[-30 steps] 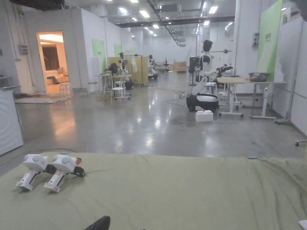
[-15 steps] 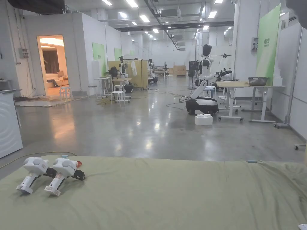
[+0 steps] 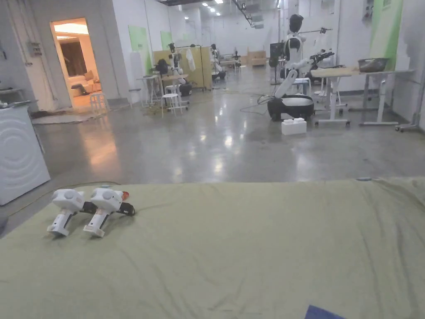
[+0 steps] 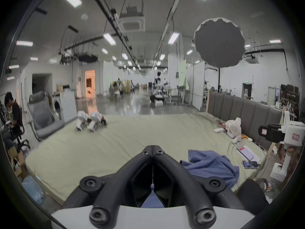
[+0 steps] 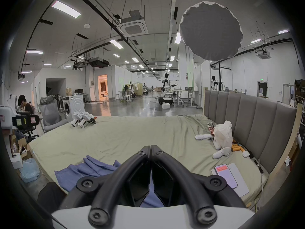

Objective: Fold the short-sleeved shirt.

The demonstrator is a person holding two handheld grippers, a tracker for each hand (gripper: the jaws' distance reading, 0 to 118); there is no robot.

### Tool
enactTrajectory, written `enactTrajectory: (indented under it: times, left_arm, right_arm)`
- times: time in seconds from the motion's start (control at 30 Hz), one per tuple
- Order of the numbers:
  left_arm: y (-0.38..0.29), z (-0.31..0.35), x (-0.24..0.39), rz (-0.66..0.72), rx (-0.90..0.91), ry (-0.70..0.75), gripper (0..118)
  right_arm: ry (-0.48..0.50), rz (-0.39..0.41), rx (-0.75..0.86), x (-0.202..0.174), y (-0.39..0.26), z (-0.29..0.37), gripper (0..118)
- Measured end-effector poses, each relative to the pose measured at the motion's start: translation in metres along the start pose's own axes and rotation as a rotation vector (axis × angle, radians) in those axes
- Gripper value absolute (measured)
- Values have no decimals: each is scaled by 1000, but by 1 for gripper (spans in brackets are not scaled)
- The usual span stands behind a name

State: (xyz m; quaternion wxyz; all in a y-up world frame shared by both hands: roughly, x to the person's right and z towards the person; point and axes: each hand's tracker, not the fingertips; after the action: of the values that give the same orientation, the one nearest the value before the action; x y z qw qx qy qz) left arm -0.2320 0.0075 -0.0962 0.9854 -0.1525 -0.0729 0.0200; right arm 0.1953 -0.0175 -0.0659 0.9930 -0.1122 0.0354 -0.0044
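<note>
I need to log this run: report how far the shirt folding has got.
Done: nothing; the blue shirt lies crumpled near the front edge of the green bed sheet. In hand: nothing; the left gripper and right gripper hang above the bed with jaws together, empty. Left: spread the shirt flat, then make every fold.

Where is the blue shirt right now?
The blue shirt lies crumpled on the green bed sheet at the near edge, just ahead of the shut left gripper and right gripper.
</note>
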Motion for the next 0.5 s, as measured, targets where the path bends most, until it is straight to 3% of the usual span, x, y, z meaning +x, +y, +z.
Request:
enactTrajectory:
  times: [0.03,0.17,0.4,0.5]
  left_arm:
    - [-5,-15,-7,24,-37,-25,7]
    - [-25,-87,-27,104,-239,-98,65]
    - [-60,-233,-46,177,-473,-69,67]
    - [-80,-281,-51,143,-566,-2,67]
  right_arm:
    - [-1,-7,-13,2,-3,-1,0]
    - [-16,-60,-54,12,-19,-5,0]
    - [-73,-104,-122,31,-40,-13,0]
    - [-99,-121,-148,39,-50,-15,0]
